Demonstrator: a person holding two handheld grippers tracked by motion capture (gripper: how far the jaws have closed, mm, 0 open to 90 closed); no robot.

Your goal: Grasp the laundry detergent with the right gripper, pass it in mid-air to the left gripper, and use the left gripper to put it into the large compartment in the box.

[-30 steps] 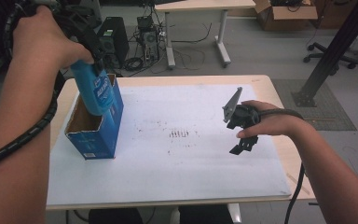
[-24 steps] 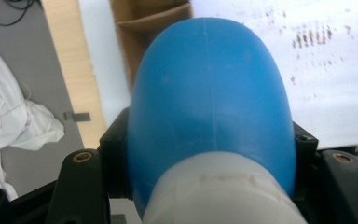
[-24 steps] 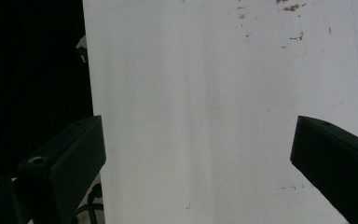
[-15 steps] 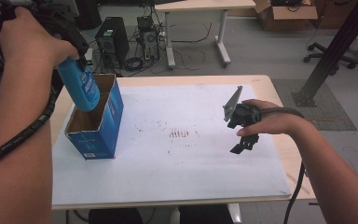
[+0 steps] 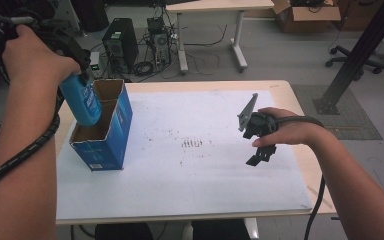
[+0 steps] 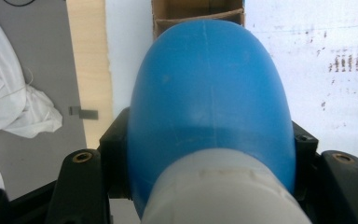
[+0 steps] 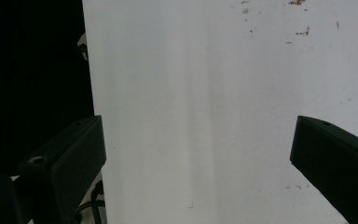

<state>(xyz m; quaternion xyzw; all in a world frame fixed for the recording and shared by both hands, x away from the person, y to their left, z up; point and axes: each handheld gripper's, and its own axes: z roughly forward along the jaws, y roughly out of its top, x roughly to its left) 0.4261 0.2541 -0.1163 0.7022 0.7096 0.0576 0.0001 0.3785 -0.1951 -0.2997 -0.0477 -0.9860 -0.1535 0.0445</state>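
Left tool (image 5: 82, 82) clamps the blue bottle (image 5: 82, 102), apparently partly inside the box (image 5: 111, 132); release remains; right tool (image 5: 260, 145) gapes empty

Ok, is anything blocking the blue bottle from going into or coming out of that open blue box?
Nothing visible does. The blue bottle, clamped in the left gripper, hangs tilted at the blue box, whose top is open. The right gripper is far off over the white mat.

You hold a smooth, slightly glossy blue plastic bottle (image 6: 209, 107) above a matt cardboard box (image 5: 107, 131); beside the box, a stained white sheet (image 5: 205, 175) covers pale wood.
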